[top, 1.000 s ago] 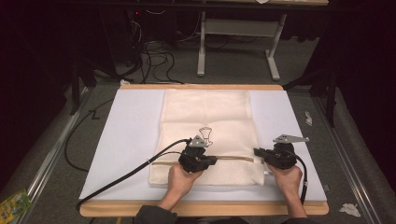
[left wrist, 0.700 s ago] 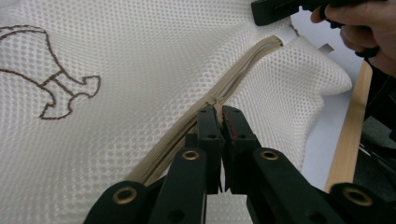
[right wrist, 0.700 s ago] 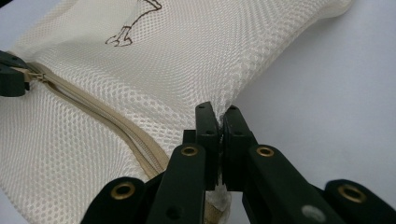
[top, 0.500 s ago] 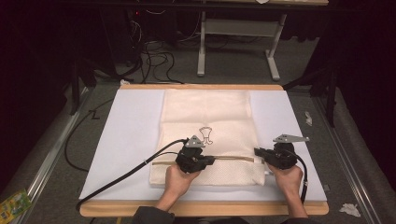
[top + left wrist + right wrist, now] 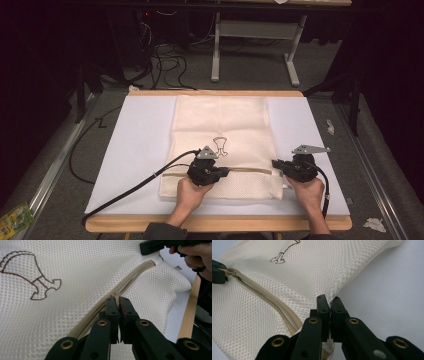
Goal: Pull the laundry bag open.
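Mesh bag (image 5: pixel 222 135) flat on table (image 5: pixel 135 145); left gripper (image 5: pixel 116 300) clamped on its zipper (image 5: pixel 130 281), right gripper (image 5: pixel 329 300) pinching the bag's edge, both closed tight.

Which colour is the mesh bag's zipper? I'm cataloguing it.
Beige zipper, clearest in the left gripper view.

- The bag (image 5: pixel 222 145) is made of cream mesh cloth, matt and rough.
- Its zip (image 5: pixel 120 291) is edged in beige woven tape.
- The table (image 5: pixel 140 135) is covered in smooth matt white sheet, bordered by pale wood.
- The left gripper (image 5: pixel 117 305) is made of matt black plastic with brass-coloured rivets.
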`<act>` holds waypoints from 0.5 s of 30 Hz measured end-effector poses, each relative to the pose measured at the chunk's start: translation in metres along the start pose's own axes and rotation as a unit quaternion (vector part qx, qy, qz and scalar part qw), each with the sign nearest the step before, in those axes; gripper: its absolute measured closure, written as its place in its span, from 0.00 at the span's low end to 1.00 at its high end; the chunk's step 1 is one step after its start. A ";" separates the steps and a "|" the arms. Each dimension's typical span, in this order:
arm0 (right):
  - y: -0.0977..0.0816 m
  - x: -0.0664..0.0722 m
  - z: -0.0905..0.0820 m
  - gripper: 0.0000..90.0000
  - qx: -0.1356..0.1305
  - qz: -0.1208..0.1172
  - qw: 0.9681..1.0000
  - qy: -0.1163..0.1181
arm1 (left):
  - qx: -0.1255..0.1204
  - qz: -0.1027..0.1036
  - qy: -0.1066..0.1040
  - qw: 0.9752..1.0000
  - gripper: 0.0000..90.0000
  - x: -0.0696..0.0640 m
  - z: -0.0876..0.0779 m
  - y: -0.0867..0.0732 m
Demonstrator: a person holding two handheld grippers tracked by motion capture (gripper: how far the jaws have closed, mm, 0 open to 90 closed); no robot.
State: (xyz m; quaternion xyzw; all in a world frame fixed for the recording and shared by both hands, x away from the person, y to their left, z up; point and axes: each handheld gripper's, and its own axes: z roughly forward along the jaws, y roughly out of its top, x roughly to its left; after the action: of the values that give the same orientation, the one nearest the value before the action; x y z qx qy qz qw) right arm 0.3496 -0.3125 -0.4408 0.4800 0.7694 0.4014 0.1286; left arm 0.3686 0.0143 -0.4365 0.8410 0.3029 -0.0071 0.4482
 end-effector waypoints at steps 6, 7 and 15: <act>-0.001 0.001 0.002 0.98 0.001 -0.002 1.000 -0.004 | 0.000 0.001 -0.003 1.000 0.97 0.000 -0.002 -0.001; -0.002 0.002 0.003 0.98 0.002 -0.002 1.000 -0.003 | 0.000 0.002 0.001 1.000 0.97 0.000 -0.003 -0.001; -0.003 0.001 0.004 0.98 0.003 -0.004 1.000 -0.005 | -0.004 -0.013 -0.001 1.000 0.97 0.006 -0.009 -0.005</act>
State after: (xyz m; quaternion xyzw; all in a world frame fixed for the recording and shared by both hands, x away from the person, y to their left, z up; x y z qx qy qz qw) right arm 0.3494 -0.3102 -0.4457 0.4795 0.7717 0.3962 0.1328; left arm 0.3690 0.0263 -0.4366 0.8353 0.3131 -0.0123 0.4518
